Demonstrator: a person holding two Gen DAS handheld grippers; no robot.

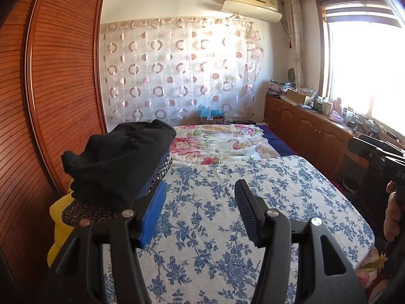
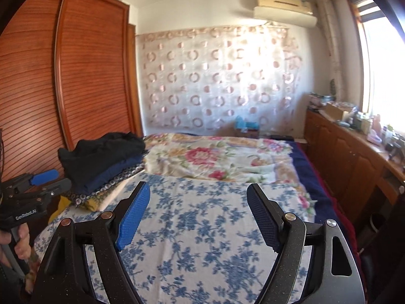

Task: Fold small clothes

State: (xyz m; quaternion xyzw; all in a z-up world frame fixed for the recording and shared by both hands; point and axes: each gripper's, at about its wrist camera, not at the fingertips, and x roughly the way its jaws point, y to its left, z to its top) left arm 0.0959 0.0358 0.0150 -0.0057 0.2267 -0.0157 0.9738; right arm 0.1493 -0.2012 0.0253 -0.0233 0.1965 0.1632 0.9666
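Only rt view: yellow cloth (image 2: 91,204) under stack (image 2: 101,162).

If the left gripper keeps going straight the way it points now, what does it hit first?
Most likely the blue-flowered sheet on the bed: the open, empty left gripper aims slightly downward over it. The stack of folded clothes sits just left of that line and looks clear, though depth is hard to judge.

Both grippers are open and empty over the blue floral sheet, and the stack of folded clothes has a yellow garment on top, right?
Not quite. The top of the stack is a black garment; yellow shows only at the bottom. The left wrist view shows it. The left gripper and right gripper are open and empty over the sheet.
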